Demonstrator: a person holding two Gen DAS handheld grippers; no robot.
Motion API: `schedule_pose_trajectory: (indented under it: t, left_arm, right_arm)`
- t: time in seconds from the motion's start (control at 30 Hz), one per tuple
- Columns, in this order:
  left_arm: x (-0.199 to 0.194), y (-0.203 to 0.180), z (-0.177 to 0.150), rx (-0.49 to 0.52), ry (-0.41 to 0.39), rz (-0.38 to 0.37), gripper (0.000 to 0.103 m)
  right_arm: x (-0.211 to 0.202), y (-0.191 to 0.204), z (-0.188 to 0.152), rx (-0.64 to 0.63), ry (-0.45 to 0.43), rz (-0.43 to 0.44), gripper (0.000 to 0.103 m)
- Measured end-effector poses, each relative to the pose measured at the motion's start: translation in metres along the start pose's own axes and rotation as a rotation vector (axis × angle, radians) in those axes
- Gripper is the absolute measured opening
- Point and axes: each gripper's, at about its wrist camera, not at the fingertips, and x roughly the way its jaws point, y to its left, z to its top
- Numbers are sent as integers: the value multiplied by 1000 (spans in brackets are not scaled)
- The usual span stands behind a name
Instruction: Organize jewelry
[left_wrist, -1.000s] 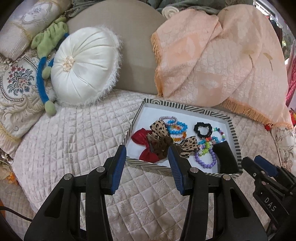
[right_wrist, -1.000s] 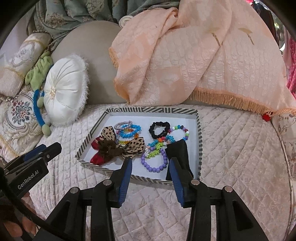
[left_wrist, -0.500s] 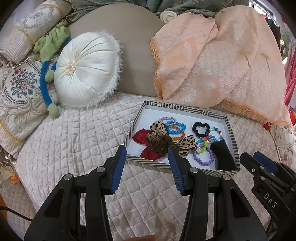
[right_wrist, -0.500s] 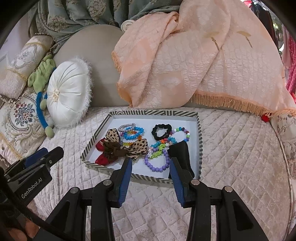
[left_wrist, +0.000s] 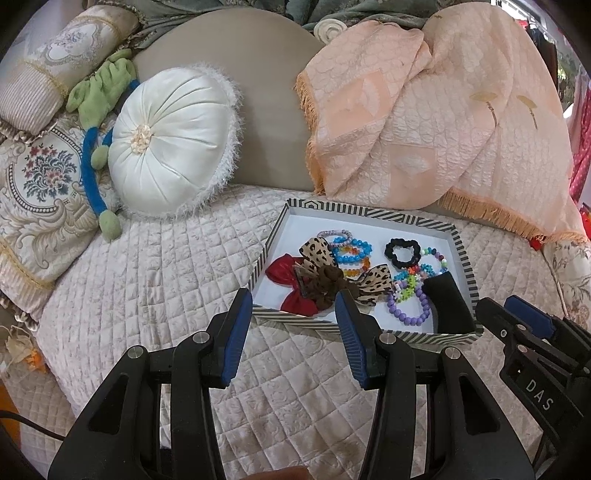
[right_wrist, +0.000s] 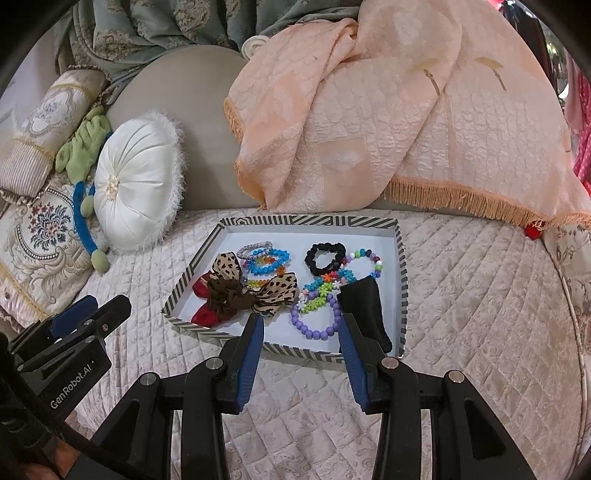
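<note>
A striped-rim tray (right_wrist: 402, 266) is sitting on a quilted bed (right_wrist: 480, 314), holding the jewelry: a purple bead bracelet (right_wrist: 314, 325), a black scrunchie (right_wrist: 325, 258), blue bead bracelets (right_wrist: 269, 262), a leopard-print bow (right_wrist: 275, 293), a red bow (right_wrist: 205, 314) and a black pouch (right_wrist: 364, 308). The left tool (left_wrist: 293, 325) and the right tool (right_wrist: 301, 339) are both hovering just near of the tray, released, gripping nothing. A round white pillow (left_wrist: 171, 142) is lying far left.
</note>
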Motion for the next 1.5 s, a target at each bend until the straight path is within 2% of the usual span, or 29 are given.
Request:
schedule_pose_trajectory:
  t: [1.5]
  left_arm:
    - [3, -1, -8, 1, 22, 12, 46]
  right_arm:
    - [7, -1, -4, -22, 37, 1, 40]
